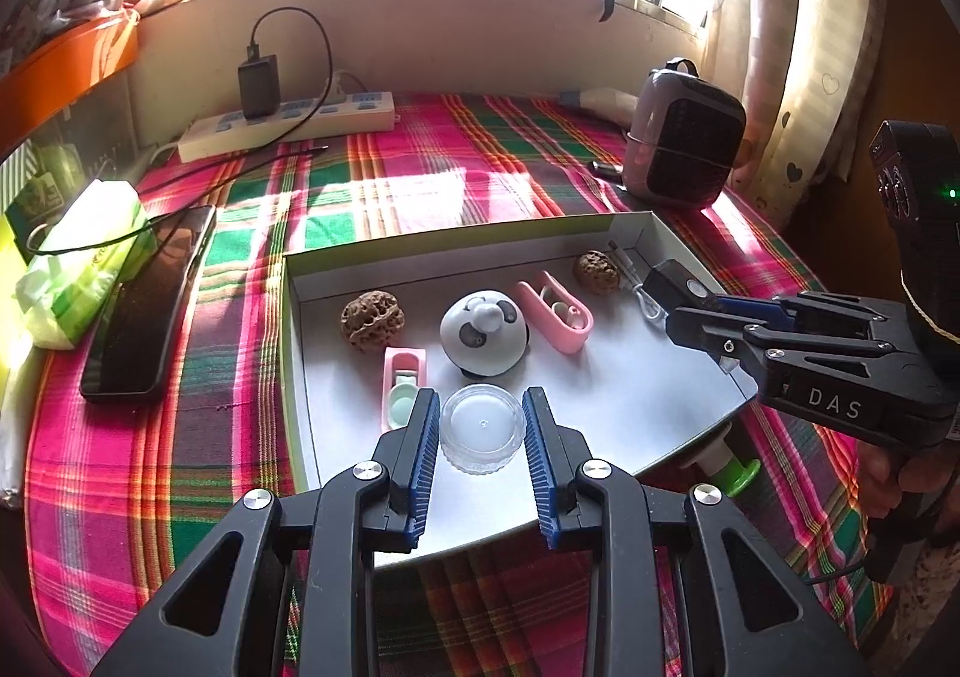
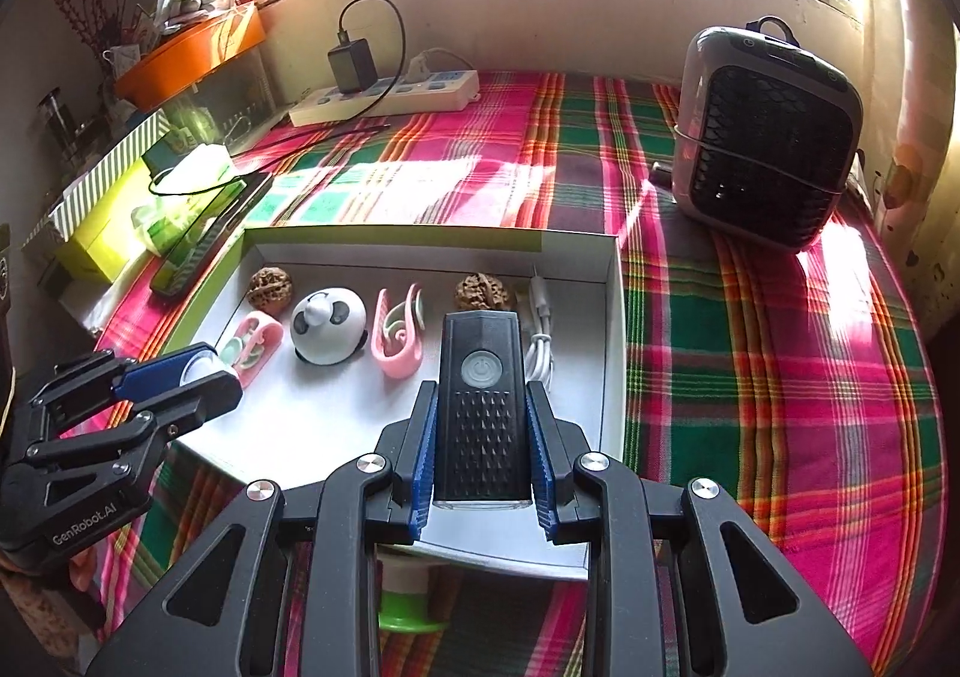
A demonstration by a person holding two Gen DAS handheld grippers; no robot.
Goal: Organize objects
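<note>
Here, your bench (image 1: 384, 179) wears a pink, green and red plaid cloth under a bright barred window, with a power strip (image 1: 288, 125) at the upper left of the left wrist view and a small grey heater (image 2: 768, 137) at the upper right of the right wrist view. A shallow white tray (image 1: 456, 242) sits mid-frame, holding two walnuts, a panda-faced round toy (image 1: 483, 332) and pink clips.

Your left tongs (image 1: 482, 425) are clenched on a clear round lid (image 1: 482, 425) at lower centre, just above the tray's near edge. Your right tongs (image 2: 482, 437) grip a black flashlight (image 2: 480, 401) with its power button facing up, low in the tray's right part beside a white cable (image 2: 540, 341).
</note>
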